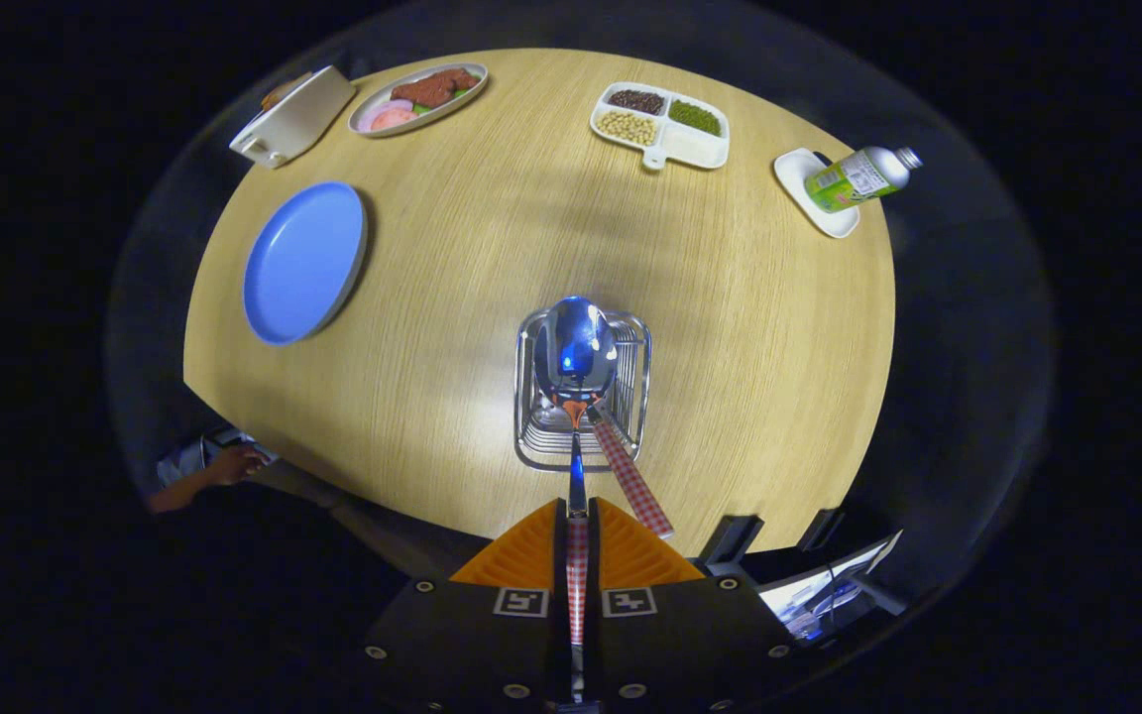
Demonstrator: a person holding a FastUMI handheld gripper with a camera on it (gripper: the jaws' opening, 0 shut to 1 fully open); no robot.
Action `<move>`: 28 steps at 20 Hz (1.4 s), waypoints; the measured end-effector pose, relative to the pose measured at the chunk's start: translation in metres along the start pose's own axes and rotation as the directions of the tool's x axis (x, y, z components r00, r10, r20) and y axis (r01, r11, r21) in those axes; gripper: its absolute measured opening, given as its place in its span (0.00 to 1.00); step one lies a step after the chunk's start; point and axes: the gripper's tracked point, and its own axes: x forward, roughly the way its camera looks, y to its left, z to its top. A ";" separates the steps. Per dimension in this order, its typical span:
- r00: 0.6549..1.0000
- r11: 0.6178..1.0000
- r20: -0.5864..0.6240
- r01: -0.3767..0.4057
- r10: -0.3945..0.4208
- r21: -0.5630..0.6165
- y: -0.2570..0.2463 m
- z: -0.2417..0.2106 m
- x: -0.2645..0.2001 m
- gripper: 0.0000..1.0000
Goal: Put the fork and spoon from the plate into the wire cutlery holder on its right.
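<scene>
Spoon held bowl-down over the wire holder, with the fork already inside.

Your tool (pixel 577 540) is clamped on the spoon (pixel 576 349) by its checked handle, both orange fingers (pixel 523 555) pressing it, and the bowl hangs right above the wire cutlery holder (pixel 633 382) on the tabletop (pixel 492 248). The fork (pixel 630 478) leans in the holder with its checked handle sticking out towards you, just beside the spoon's stem. I think the main risk is the spoon knocking that handle or catching the wire rim on the way down, which could tip the light holder; releasing too high could bounce it out. The blue plate (pixel 303 263) to the left lies bare. Beyond it, an oval dish (pixel 419 96) holds food, a divided tray (pixel 660 124) holds beans, and a bottle (pixel 858 178) lies on a small white dish (pixel 797 177).
</scene>
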 end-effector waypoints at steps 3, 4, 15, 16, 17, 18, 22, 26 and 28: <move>0.993 0.997 -0.111 -0.055 0.049 -0.053 0.001 -0.009 0.004 0.05; 0.989 0.996 -0.136 -0.062 0.053 -0.068 -0.002 -0.009 0.007 0.05; 0.911 0.982 -0.396 -0.163 0.114 -0.095 -0.003 0.010 0.011 0.05; 0.901 0.981 -0.417 -0.173 0.122 -0.087 -0.001 0.011 0.012 0.05; 0.887 0.979 -0.440 -0.190 0.138 -0.078 0.002 0.010 0.011 0.05; 0.878 0.978 -0.457 -0.198 0.144 -0.071 0.003 0.013 0.013 0.05; 0.848 0.979 -0.520 -0.178 0.103 -0.096 -0.001 0.011 0.019 0.05; 0.844 0.977 -0.521 -0.197 0.129 -0.076 0.006 0.016 0.023 0.07; 0.844 0.977 -0.516 -0.205 0.145 -0.061 0.008 0.021 0.021 0.09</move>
